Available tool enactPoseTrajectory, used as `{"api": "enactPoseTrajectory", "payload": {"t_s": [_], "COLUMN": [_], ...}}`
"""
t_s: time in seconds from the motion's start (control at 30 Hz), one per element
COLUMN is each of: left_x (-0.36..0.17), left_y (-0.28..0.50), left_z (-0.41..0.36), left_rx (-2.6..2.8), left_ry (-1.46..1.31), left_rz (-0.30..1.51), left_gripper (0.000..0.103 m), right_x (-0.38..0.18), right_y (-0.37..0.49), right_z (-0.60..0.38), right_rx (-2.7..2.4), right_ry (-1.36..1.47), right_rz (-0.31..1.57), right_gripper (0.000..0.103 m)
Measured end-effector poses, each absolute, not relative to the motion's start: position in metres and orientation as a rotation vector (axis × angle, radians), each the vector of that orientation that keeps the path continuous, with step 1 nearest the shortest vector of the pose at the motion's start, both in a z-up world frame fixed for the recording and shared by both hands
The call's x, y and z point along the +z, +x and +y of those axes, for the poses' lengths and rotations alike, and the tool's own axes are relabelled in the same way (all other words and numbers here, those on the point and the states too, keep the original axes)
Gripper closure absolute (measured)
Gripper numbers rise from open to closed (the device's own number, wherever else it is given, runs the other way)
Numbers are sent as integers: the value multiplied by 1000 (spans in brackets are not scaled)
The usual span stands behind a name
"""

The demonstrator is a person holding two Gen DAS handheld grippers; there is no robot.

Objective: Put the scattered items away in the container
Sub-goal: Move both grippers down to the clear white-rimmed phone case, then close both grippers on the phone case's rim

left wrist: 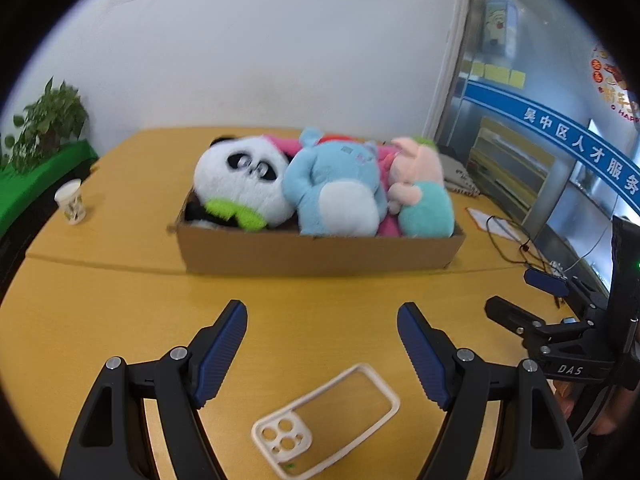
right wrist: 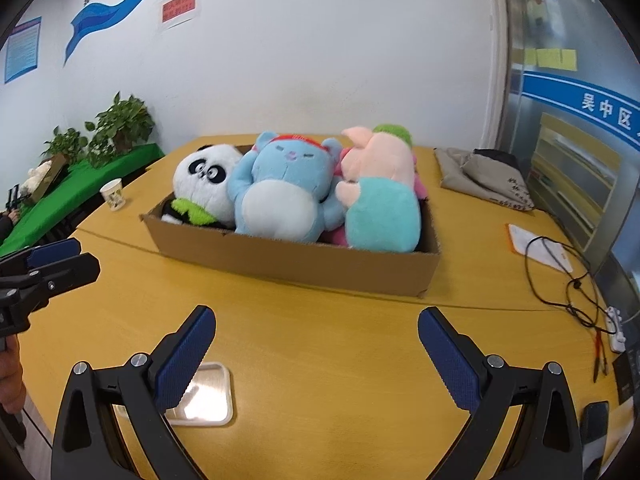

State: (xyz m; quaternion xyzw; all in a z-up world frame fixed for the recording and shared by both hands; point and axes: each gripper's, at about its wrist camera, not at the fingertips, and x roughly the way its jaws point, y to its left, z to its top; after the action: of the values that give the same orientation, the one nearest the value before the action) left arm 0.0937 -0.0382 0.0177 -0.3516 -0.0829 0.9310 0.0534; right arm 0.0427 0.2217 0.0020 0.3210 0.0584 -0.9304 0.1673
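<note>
A cardboard box [left wrist: 320, 254] [right wrist: 296, 264] stands on the yellow table and holds a panda plush [left wrist: 240, 178] [right wrist: 204, 180], a blue plush [left wrist: 332, 192] [right wrist: 284, 196] and a pink and teal pig plush [left wrist: 424, 192] [right wrist: 380, 192]. My left gripper [left wrist: 322, 316] is open and empty, short of the box. A clear phone case [left wrist: 326, 420] [right wrist: 206, 398] lies flat on the table between and below its fingers. My right gripper [right wrist: 316, 324] is open and empty, also short of the box; it shows in the left wrist view [left wrist: 516, 300] at the right.
A paper cup [left wrist: 71, 203] [right wrist: 113, 195] stands left of the box. A grey cloth bag [right wrist: 484, 178], a paper slip [right wrist: 538, 246] and black cables [right wrist: 560, 284] lie at the right. Potted plants [right wrist: 120, 128] on a green ledge are at the left.
</note>
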Motion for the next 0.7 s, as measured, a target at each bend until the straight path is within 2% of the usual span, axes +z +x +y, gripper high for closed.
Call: {"api": "enactPoseTrajectory", "payload": {"t_s": [0.2,0.37,0.47,0.5,0.53,0.57,0.6,0.7], "left_x": [-41,-78,-89,-93,-97,-98,-97,-99], "left_y": [108,112,109,107,105,105,103,101], "left_z": [-68,-73,-71,-70,-69,-68,-65,-57], "left_rx": [2776,2682,2654,2644,2634,2649,2656,2678], "left_ry": [-1352,-1508,-1565,-1584,-1608,-1610,-1616,-1630], "left_rz": [-360,-453,-459,-465,-469,-448,-418,-327], "left_gripper": [25,26,28,34,44,44,49,60], "right_x": [-58,-85,-99,-105,-110,-115,-120,-126], "right_y": [32,27,28,29,28,28,29,33], "right_z": [221,192,169,163,158,154,150,145], "right_rx": [-2500,-2391,-2348,-2342,-2332,-2320,-2308,-2296], "right_ry": [1159,1203,1199,1207,1217,1229,1241,1231], "right_rz": [89,126,215,243,263,284,307,364], "right_gripper": [0,1,4,6,8,13,20,27]}}
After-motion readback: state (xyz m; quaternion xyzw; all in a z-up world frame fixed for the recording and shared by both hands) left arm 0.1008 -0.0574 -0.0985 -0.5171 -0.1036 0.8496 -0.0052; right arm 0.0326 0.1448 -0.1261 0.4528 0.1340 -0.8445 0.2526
